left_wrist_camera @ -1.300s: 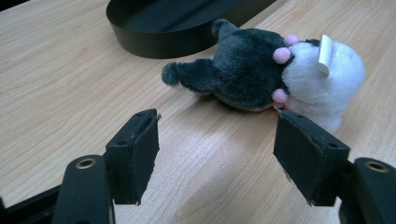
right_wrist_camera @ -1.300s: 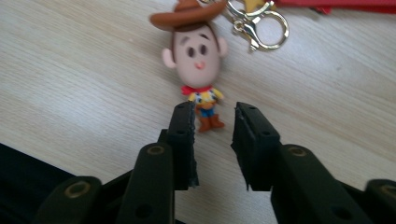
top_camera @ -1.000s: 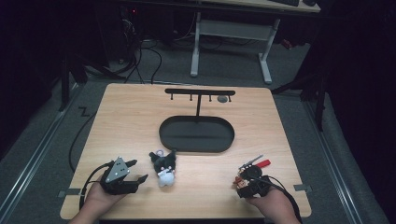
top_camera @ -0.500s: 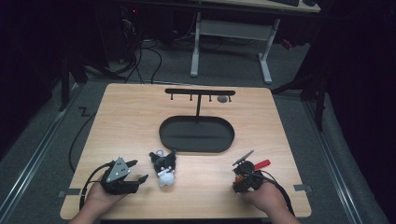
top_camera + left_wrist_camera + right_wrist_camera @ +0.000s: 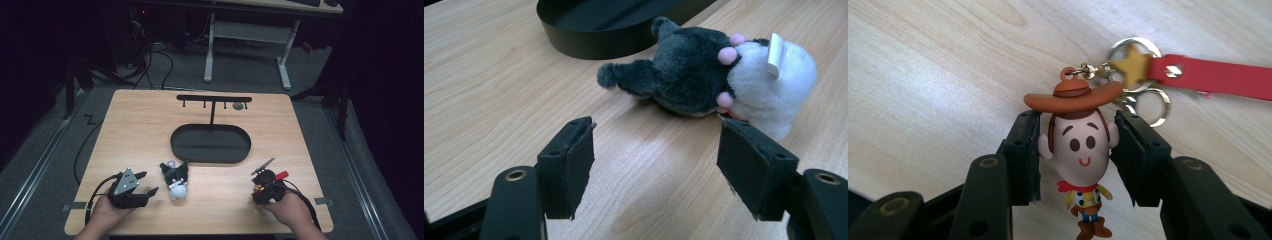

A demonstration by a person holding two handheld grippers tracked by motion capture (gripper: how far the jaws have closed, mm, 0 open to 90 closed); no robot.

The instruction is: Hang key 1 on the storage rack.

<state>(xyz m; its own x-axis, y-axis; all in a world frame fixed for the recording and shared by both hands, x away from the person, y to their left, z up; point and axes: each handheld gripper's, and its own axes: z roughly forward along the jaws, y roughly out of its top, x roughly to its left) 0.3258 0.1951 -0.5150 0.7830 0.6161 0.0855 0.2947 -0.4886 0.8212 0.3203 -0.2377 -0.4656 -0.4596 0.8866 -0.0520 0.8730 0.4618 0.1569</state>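
Cowboy keychain lay on the wooden surface near its front right corner, caught between the pads of the right claw — the jaws had just been closing and now stood pinched against both sides of the figure's head, under the brown hat brim. Its red strap and gold star ring trailed flat on the wood beyond the hat, so the charm looked gripped but not yet lifted. From the high view the right claw sat low at the surface, with the red strap poking out beside it. Left claw stood spread wide and empty, its pads apart on either side of bare wood, pointing at the plush toy — a dark grey and white animal with pink pompoms lying on its side just in front of the black oval tray. One pad was just beside the plush; no squeeze on it. In the high view the plush toy lay between the left claw and the tray. The T-shaped hook rack rising from the tray held no keychains, though a small grey round piece showed near its right end. Judged progress: early — one charm grasped, none hung or placed, the plush untouched; lift, carry and hanging all remained.
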